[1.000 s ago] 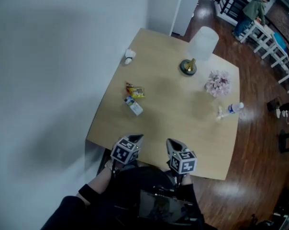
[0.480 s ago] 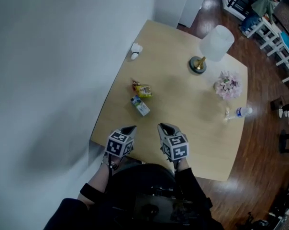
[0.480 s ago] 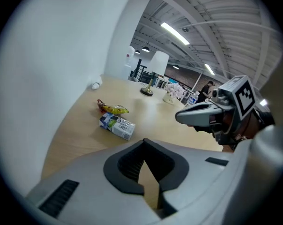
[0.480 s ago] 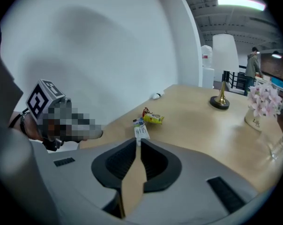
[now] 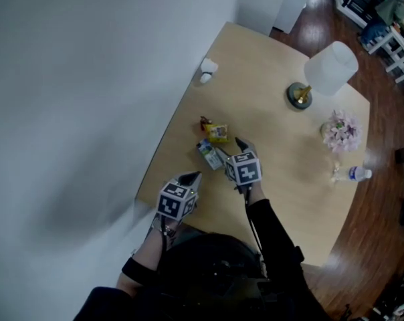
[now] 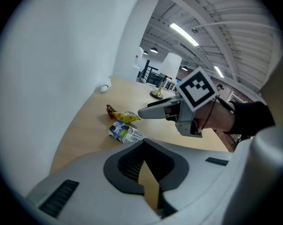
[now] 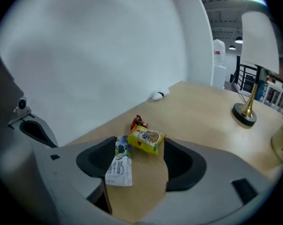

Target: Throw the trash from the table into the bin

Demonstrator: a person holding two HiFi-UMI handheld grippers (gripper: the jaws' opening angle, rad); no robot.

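The right tongs (image 7: 137,162), jaws opening, straddle the carton (image 7: 119,167) and snack packet (image 7: 146,140).

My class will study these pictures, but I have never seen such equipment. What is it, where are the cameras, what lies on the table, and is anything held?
A person holds a two-jaw gripper in each hand. One camera sits on the head, looking down; one rides on each gripper. On the table lie a carton, a yellow snack packet, a red wrapper, a lamp, flowers and a bottle. The left gripper is shut and empty. The right gripper is opening its jaws, aimed at the carton and packet; nothing is gripped.
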